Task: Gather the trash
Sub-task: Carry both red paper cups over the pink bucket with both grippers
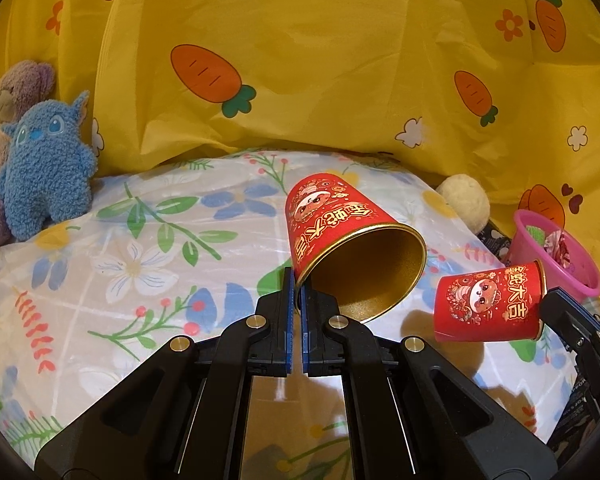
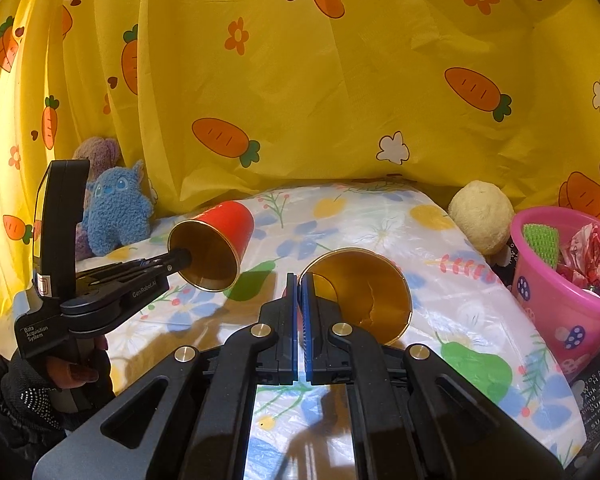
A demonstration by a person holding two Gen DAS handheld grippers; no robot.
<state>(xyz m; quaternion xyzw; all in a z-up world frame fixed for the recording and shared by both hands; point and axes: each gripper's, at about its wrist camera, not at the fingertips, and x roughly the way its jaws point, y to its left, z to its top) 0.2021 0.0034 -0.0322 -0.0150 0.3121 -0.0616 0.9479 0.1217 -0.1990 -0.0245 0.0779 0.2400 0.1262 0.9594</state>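
Both claws clamped on red paper cups, lifted above the floral bed cover.

Left claw (image 1: pixel 296 280) pinches its cup's (image 1: pixel 340 236) rim; my right claw (image 2: pixel 299 280) grips the second cup (image 2: pixel 360 296), near the pink bin (image 2: pixel 556 292) of trash.

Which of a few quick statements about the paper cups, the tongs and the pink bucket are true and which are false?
1. Each pair of tongs grips a red paper cup by its rim. True: the left tongs pinch the left cup, the right tongs the right cup.
2. The pink bucket is empty. False: wrappers lie in it.
3. Both cups are gold inside. True.
4. The blue plush toy lies in the bucket. False: it sits against the yellow carrot curtain.
5. The right cup is stacked in the left. False: they are apart.
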